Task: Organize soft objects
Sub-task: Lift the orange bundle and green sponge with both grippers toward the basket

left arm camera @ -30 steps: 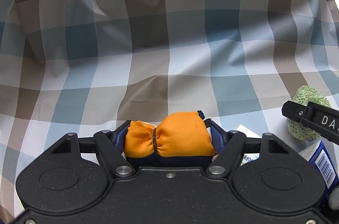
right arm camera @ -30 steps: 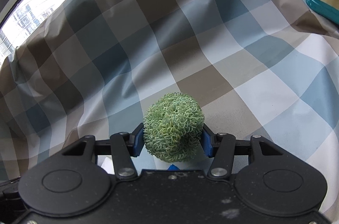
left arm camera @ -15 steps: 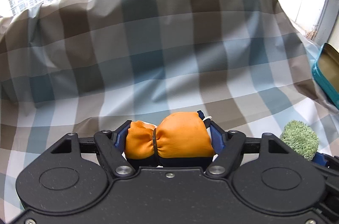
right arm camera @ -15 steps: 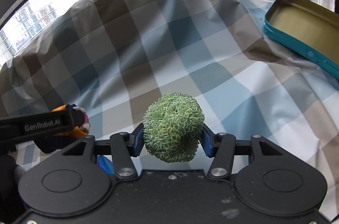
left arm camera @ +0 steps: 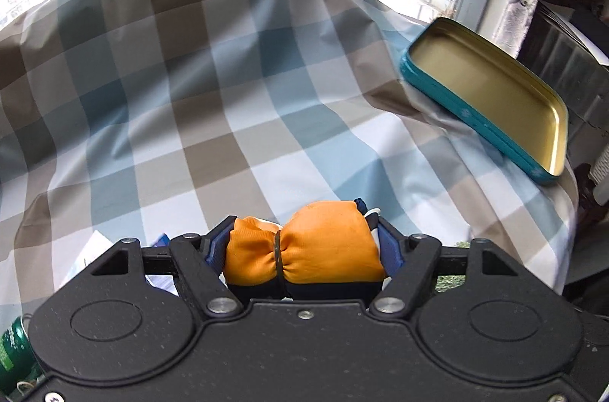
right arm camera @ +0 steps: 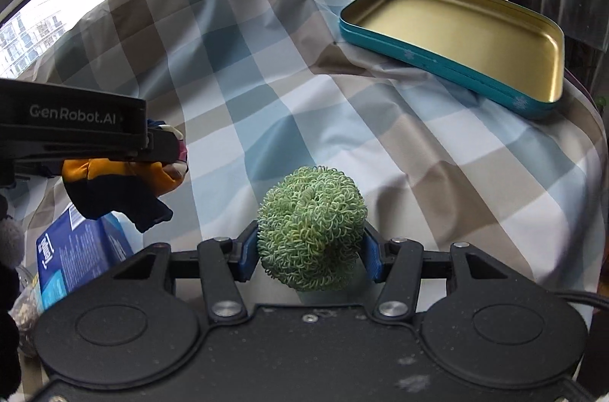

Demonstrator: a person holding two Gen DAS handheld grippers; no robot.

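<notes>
Here: left gripper (left arm camera: pixel 302 244) clamped on an orange cloth bundle (left arm camera: pixel 304 248), blue finger pads pressed against both ends, a dark band cinching the bundle off-centre and a navy layer showing underneath. From the right wrist view, same left gripper (right arm camera: pixel 163 143) seen side-on, well to the left of the teal tin (right arm camera: pixel 453 37), the bundle (right arm camera: pixel 125 181) drooping below the fingers with its navy part hanging lowest, held clear above the checked cloth (right arm camera: pixel 342 143).

Right gripper (right arm camera: pixel 310 250) closed on a green curly scrubber ball (right arm camera: pixel 310 229), pads squeezing it from left and right, the ball bulging above and below the fingers. Held in the air in front of the teal tin and below it in the frame, well apart from it, nothing touching.

Teal tin lying open and shallow, gold inside, tilted on a raised fold of the checked cloth near the window side; in the left wrist view sitting to the upper right (left arm camera: pixel 491 97), nothing visible inside.

Left of the tin and down by the left gripper: a blue printed packet (right arm camera: pixel 72 261) on the cloth. In the left wrist view, lower left corner, part of a green can (left arm camera: pixel 15 352).
</notes>
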